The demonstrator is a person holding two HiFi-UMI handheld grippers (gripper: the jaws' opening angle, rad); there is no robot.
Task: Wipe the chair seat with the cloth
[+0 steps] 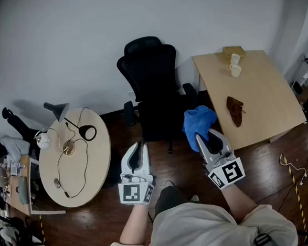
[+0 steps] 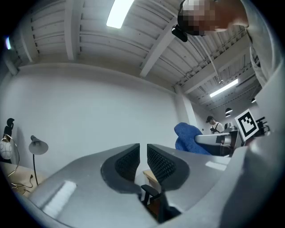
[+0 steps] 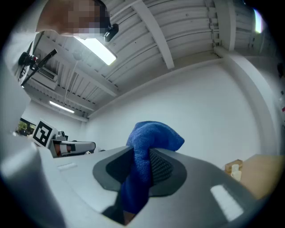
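We hold the cloth [image 1: 198, 121] pinched in the jaws of our right gripper [image 1: 207, 137], raised just beside the black chair [image 1: 152, 88], ready to reach its seat [image 1: 157, 125]. Our left gripper [image 1: 137, 150] waits empty, jaws nearly together.

Blue cloth [image 1: 198, 123] in right gripper [image 1: 205, 138], near black chair [image 1: 154, 93]

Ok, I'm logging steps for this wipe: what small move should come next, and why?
Probably bring the right gripper down and to the left, onto the chair seat. Its jaws are shut on the blue cloth, but the cloth is held up near the seat's right edge and does not appear to touch it.
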